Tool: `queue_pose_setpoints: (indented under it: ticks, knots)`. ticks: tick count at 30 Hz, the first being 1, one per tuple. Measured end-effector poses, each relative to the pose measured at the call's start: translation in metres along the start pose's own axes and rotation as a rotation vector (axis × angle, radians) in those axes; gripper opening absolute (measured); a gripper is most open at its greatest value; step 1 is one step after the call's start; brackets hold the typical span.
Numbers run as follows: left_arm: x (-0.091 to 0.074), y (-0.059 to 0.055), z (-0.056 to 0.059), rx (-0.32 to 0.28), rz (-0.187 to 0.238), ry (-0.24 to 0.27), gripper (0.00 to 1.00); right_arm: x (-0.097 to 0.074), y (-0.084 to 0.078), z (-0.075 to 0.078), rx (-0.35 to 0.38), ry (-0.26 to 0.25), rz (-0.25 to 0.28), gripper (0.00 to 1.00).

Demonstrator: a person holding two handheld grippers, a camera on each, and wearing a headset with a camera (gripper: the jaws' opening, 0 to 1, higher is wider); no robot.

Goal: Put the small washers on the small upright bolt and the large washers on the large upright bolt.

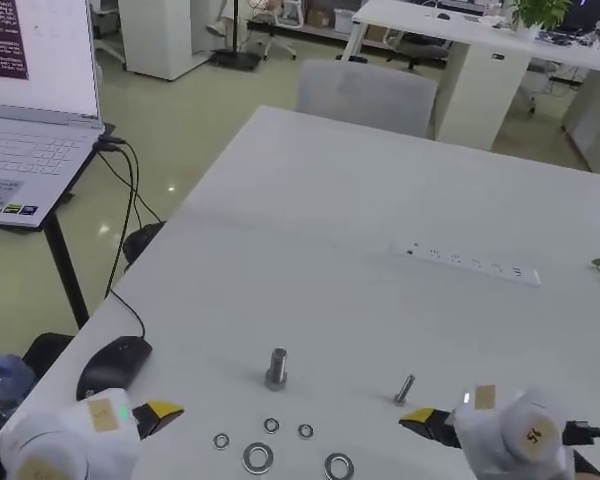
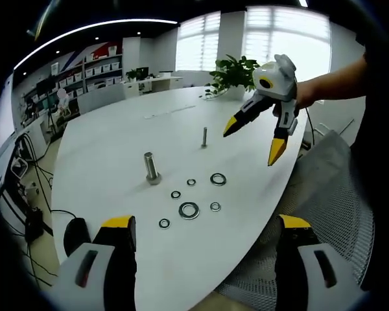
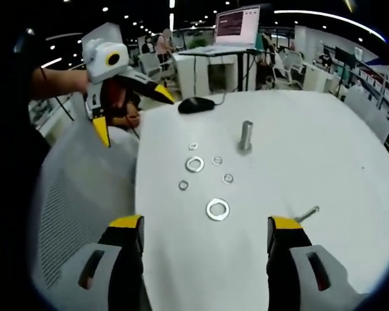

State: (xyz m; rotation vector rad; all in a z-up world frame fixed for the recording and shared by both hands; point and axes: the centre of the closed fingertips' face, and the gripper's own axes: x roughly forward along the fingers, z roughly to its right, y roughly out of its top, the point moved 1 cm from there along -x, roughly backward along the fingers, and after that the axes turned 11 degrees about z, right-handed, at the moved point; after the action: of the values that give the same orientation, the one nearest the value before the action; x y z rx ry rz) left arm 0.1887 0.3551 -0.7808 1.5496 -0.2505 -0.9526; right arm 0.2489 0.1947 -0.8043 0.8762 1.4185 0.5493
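Two hand-held grippers hovered at the near edge of a white table (image 1: pixel 380 200), the left gripper (image 2: pixel 204 227) and the right gripper (image 3: pixel 205 223) each with its jaws spread wide and holding nothing. All five washers lay flat on the tabletop between them, none on a bolt. One large washer (image 1: pixel 258 459) and a second large washer (image 1: pixel 338 466) lay nearest the person, with three small washers (image 1: pixel 271 425) in a loose row just beyond. Behind the washers the large bolt (image 1: pixel 277 368) stood upright on its head. The small bolt (image 1: pixel 405 389) stood off to its right, well apart from it and near the right gripper's yellow tip. A black computer mouse (image 1: pixel 115 365) sat at the table's left edge, a white power strip (image 1: pixel 470 263) lay farther back, and an open laptop (image 1: pixel 25 150) rested on a separate stand to the left.
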Motion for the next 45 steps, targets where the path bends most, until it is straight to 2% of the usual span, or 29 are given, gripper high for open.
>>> queue_pose_setpoints:
  ticks: [6,14,19,24,26,37,45]
  knots:
    - [0.001,-0.001,0.004,0.003,0.004,-0.009,0.89,0.008,0.0,0.003,-0.057,0.03,-0.065,0.71]
    - [0.002,0.0,0.003,-0.004,0.016,-0.005,0.89,0.02,0.0,0.006,-0.11,0.064,-0.117,0.67]
    - [0.001,-0.003,0.004,0.015,0.001,-0.012,0.88,0.029,-0.004,0.004,-0.136,0.096,-0.157,0.63]
    - [0.0,-0.005,0.004,0.009,-0.008,-0.016,0.87,0.036,-0.012,0.006,-0.167,0.117,-0.209,0.6]
    - [0.0,-0.005,0.005,0.009,-0.006,-0.018,0.87,0.039,-0.013,0.007,-0.159,0.121,-0.218,0.58]
    - [0.002,-0.005,0.006,0.01,-0.005,-0.019,0.85,0.049,-0.025,0.011,-0.219,0.154,-0.283,0.53]
    - [0.001,-0.006,0.008,0.013,-0.009,-0.026,0.85,0.058,-0.027,0.014,-0.256,0.172,-0.315,0.5]
